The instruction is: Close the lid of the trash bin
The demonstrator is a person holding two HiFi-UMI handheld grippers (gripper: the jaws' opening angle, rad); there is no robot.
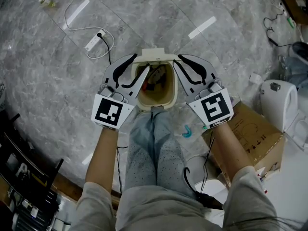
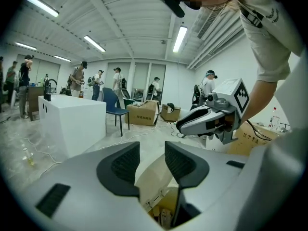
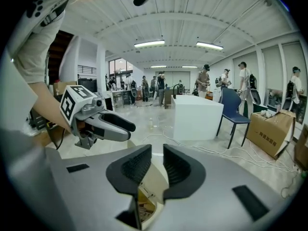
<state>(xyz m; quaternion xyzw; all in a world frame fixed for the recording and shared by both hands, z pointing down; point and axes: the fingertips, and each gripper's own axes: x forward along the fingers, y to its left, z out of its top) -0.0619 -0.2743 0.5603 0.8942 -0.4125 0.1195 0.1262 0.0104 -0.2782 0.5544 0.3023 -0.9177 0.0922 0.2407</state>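
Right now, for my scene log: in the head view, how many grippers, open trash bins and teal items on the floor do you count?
Grippers: 2 (left gripper, right gripper)
Open trash bin: 1
Teal item: 1
Total: 4

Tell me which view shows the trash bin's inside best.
Head view. It looks straight down into the open bin, so the rim, inner walls and the litter inside all show. The left and right gripper views each catch only a sliver of its cream wall and some litter, low in frame.
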